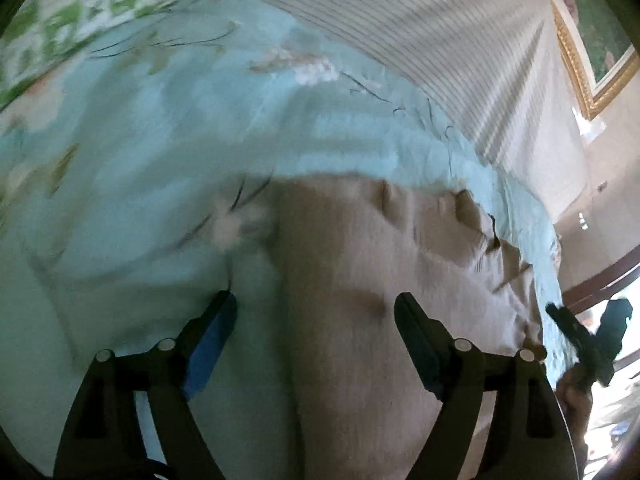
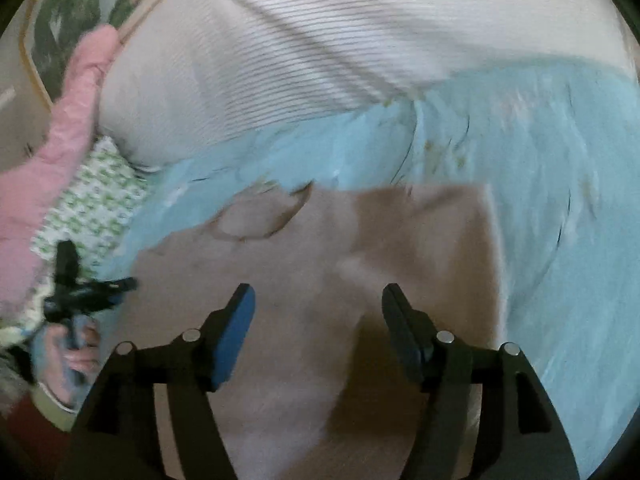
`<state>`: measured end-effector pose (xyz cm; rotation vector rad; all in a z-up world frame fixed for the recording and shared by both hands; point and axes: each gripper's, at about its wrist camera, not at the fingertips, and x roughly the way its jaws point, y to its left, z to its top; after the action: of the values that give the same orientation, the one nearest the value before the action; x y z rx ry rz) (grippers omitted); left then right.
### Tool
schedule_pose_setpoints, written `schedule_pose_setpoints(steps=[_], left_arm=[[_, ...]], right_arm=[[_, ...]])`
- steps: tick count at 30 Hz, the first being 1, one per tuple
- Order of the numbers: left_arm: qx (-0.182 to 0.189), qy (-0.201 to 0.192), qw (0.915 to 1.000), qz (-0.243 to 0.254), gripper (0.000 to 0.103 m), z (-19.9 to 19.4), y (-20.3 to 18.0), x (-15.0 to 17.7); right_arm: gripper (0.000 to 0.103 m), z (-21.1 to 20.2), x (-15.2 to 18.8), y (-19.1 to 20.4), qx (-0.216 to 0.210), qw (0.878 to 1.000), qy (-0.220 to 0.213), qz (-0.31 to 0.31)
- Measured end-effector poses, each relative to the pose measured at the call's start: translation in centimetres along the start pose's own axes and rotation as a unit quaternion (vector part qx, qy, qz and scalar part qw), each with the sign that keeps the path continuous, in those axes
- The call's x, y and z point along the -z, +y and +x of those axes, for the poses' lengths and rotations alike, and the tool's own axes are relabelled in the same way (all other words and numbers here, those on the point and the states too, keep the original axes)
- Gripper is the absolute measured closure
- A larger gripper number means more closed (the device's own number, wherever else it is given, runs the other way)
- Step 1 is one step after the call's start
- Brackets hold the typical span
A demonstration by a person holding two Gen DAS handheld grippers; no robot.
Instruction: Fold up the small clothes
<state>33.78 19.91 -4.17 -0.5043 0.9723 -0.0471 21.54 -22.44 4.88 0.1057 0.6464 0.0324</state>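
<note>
The beige garment (image 2: 320,264) lies spread on a light blue floral sheet (image 2: 540,168), its neckline toward eleven o'clock in the right wrist view, a striped pillow (image 2: 320,40) beyond at twelve. The right gripper (image 2: 318,312) hangs over its middle, jaws spread, pinching nothing; the left gripper (image 1: 314,320) sits above the cloth's left edge, jaws also wide and empty. Both views are blurred. Judging from this, the next fold wants each gripper to take a corner cleanly, lift together and lay the cloth over evenly, without dragging the sheet
</note>
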Motion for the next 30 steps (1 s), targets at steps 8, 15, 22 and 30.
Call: schedule_pose_setpoints(steps=[8,15,22,30], left_arm=[[-0.043,-0.040,0.9969,0.052,0.093,2.1,-2.2,-1.7],[-0.106,-0.092,0.9892,0.042,0.095,1.6,-2.2,-0.7],[-0.096,-0.069,0.9929,-0.001,0.043,-0.6,-1.8,-0.8],[-0.105,-0.079,0.9912,0.017,0.042,-8.4,-1.8,9.2]], right_arm=[[0.036,3.6,-2.5,-1.5,-0.004,1.000,0.014,0.013],[0.036,5.6,1.3,0.1,-0.006,0.998,0.056,-0.022],[0.036,3.0,0.6,-0.7,-0.003,0.999,0.031,0.016],[0.036,-6.0,4.8,-2.8,-0.020,0.999,-0.014,0.034]])
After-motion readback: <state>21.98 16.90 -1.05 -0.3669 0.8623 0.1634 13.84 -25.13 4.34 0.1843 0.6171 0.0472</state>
